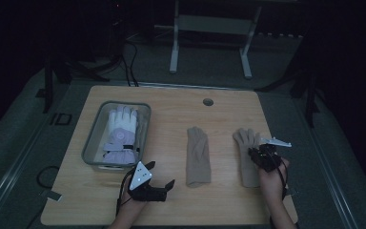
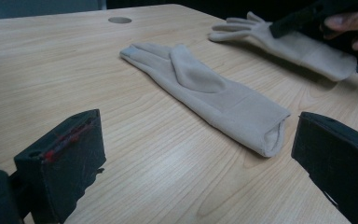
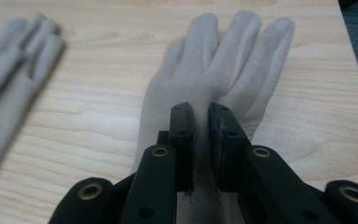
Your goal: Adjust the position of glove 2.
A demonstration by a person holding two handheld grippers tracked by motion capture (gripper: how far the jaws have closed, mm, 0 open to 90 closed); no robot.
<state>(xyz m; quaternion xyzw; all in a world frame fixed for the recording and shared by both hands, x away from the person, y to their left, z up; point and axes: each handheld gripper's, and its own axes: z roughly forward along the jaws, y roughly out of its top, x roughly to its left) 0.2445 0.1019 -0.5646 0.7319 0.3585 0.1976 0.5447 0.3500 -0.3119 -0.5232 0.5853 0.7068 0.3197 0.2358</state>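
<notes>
**Beige glove under our right gripper, its twin lying free**

Beige knit is what we work on. From the high view, our right gripper (image 1: 265,153) sits over the palm of the right-hand beige glove (image 1: 248,160), which lies flat near the table's (image 1: 171,102) right edge, fingers pointing away from us. The second beige glove (image 1: 198,156) lies apart to its left, near the middle of the wooden top. Our left gripper (image 1: 158,177) rests near the front edge, jaws spread wide with nothing between them. Just behind it stands a clear bin (image 1: 91,138) holding a white and lilac glove (image 1: 120,133). A round cable hole (image 1: 208,102) sits at the far side.

In the left gripper view, our wide-apart jaws frame bare wood; the second beige glove (image 2: 205,93) lies ahead, cuff towards us, and beyond it the right gripper (image 2: 303,21) touches the other glove (image 2: 303,46).

In the right gripper view, our jaws stand almost closed, only a narrow gap between them, low over the glove's (image 3: 223,70) palm just below its fingers. Whether they pinch fabric we cannot tell. Nothing stands between gripper and glove.
</notes>
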